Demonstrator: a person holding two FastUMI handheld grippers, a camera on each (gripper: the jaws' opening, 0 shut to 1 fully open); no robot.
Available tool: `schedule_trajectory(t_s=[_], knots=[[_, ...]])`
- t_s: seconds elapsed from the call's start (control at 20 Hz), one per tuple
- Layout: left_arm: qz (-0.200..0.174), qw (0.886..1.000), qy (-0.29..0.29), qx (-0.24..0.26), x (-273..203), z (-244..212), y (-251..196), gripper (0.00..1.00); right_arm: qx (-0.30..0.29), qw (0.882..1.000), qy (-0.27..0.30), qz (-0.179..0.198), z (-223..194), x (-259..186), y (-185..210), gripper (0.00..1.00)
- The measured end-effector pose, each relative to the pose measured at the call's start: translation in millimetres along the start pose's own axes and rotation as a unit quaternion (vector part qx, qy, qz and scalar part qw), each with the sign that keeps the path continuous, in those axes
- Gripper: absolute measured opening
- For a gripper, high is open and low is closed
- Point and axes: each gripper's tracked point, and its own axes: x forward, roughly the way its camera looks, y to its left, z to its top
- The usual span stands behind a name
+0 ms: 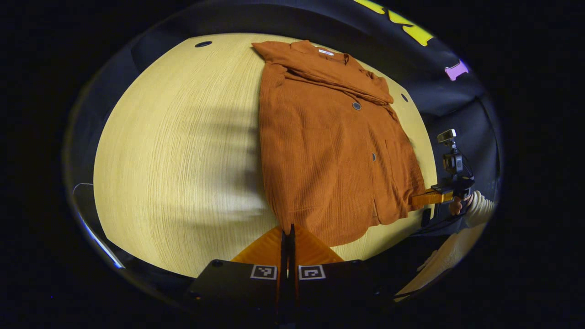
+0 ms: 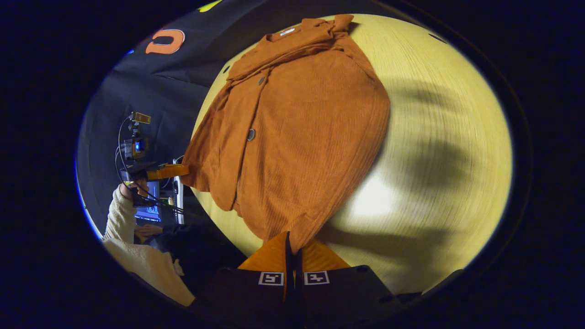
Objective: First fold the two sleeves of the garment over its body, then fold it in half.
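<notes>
Sleeves already lie over the body, so this looks like the half-fold! One shirt (image 1: 329, 151) lies flat on the surface (image 1: 183, 151), collar at twelve o'clock. Two hand-held grippers: the left hand-held gripper (image 1: 288, 233) is clenched on the hem's corner at six o'clock, and the right hand-held gripper (image 2: 292, 240) is clenched on the opposite corner. Next move, I'd judge: lift both corners together and carry the hem toward the collar, evenly.
</notes>
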Motion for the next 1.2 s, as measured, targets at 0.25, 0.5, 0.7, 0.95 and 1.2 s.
schedule_trajectory(t_s=[0.25, 0.5, 0.7, 0.95, 1.2], knots=[[0.019, 0.999, -0.024, 0.044, -28.8, 32.6, -3.2, 0.04, -0.017, 0.998, -0.055, 0.030, 43.1, -31.8, 36.0, 0.02], [0.023, 0.992, -0.068, 0.101, -46.8, 91.5, -2.6, 0.03, -0.052, 0.993, -0.102, 0.016, 103.9, -57.5, 57.6, 0.01], [0.017, 0.985, -0.113, 0.131, -59.4, 153.9, -8.0, 0.03, -0.090, 0.987, -0.132, -0.015, 162.1, -70.7, 69.6, 0.01], [0.000, 0.974, -0.183, 0.136, -63.7, 248.8, -18.5, 0.03, -0.096, 0.978, -0.182, -0.037, 238.6, -88.6, 80.3, 0.00], [-0.022, 0.968, -0.218, 0.124, -51.6, 324.2, -20.8, 0.04, -0.070, 0.972, -0.217, -0.057, 294.6, -98.7, 70.9, 0.01]])
